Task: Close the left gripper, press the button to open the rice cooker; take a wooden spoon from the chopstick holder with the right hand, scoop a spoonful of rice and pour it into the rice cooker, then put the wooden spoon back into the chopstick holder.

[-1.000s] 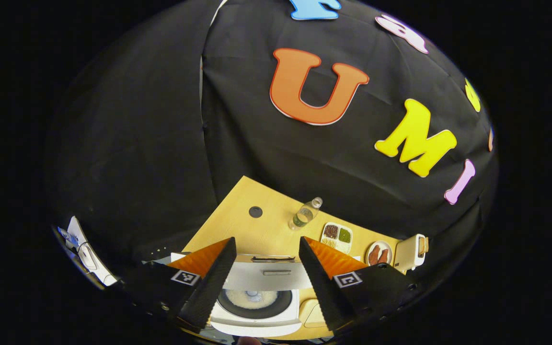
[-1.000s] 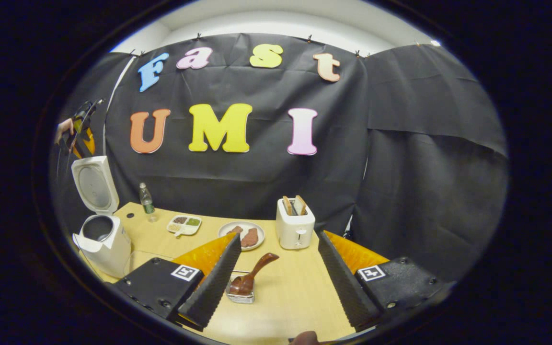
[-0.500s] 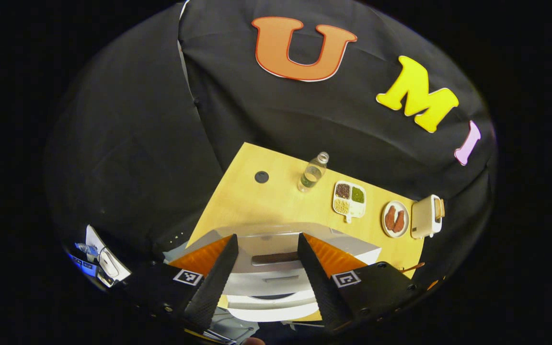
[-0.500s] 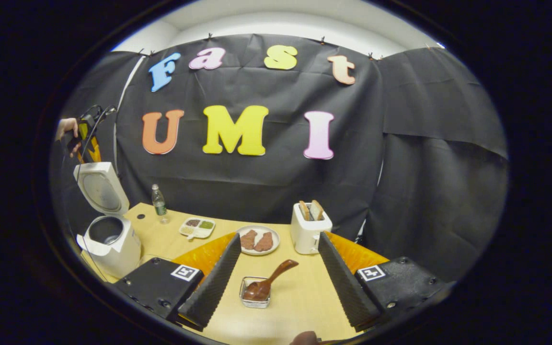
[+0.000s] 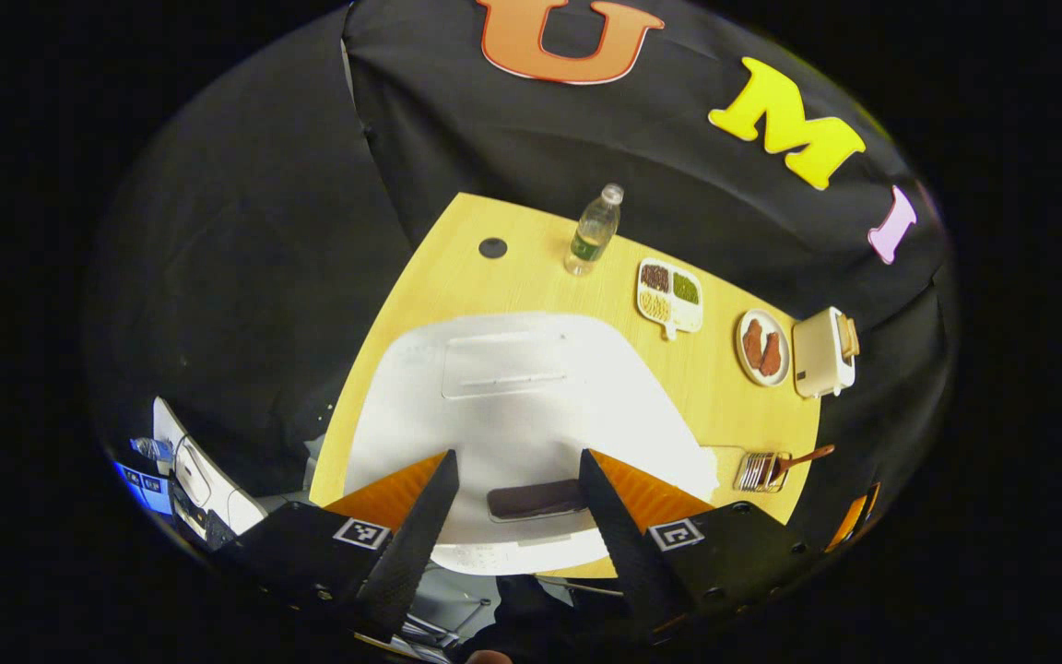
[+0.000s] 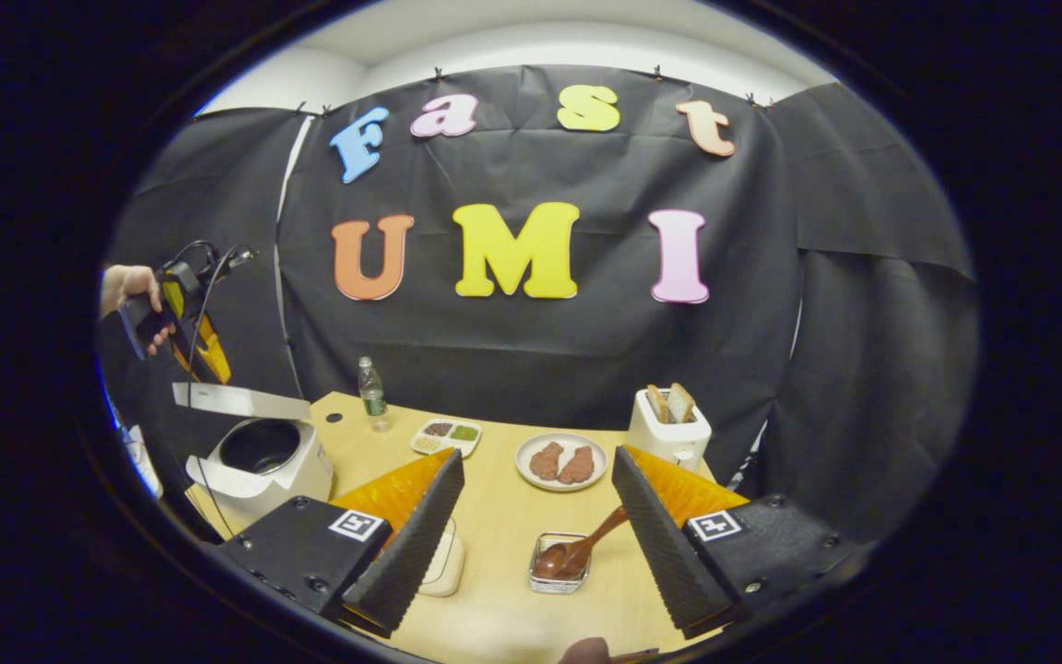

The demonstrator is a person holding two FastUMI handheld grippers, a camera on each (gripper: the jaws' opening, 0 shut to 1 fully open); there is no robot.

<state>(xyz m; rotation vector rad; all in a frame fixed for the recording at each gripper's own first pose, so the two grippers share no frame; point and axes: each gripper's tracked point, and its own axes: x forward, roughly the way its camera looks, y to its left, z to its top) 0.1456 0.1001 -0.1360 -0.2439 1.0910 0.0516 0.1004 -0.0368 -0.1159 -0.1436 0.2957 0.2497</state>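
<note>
The right gripper (image 6: 536,526) hung with fingers wide and empty over the wooden spoon (image 6: 577,551) in the chopstick holder (image 6: 559,564), probably lining up a grasp. The left gripper (image 5: 513,521), likewise spread, hovered above the rice cooker (image 6: 264,461) and its lid (image 5: 522,387) (pot contents hidden).

Both views are evenly and fairly brightly lit from overhead, with soft, short shadows. In the left gripper view the cooker lid (image 5: 531,406) glares near white, its detail washed out, while the worktop (image 5: 457,277) stays warm and clear. In the right gripper view the worktop (image 6: 503,516) carries a mild sheen near 6 o'clock. Fisheye bending curves straight edges, strongest from 3 to 9 o'clock along the rim. Focus is sharp at centre, softer at the edges.
</note>
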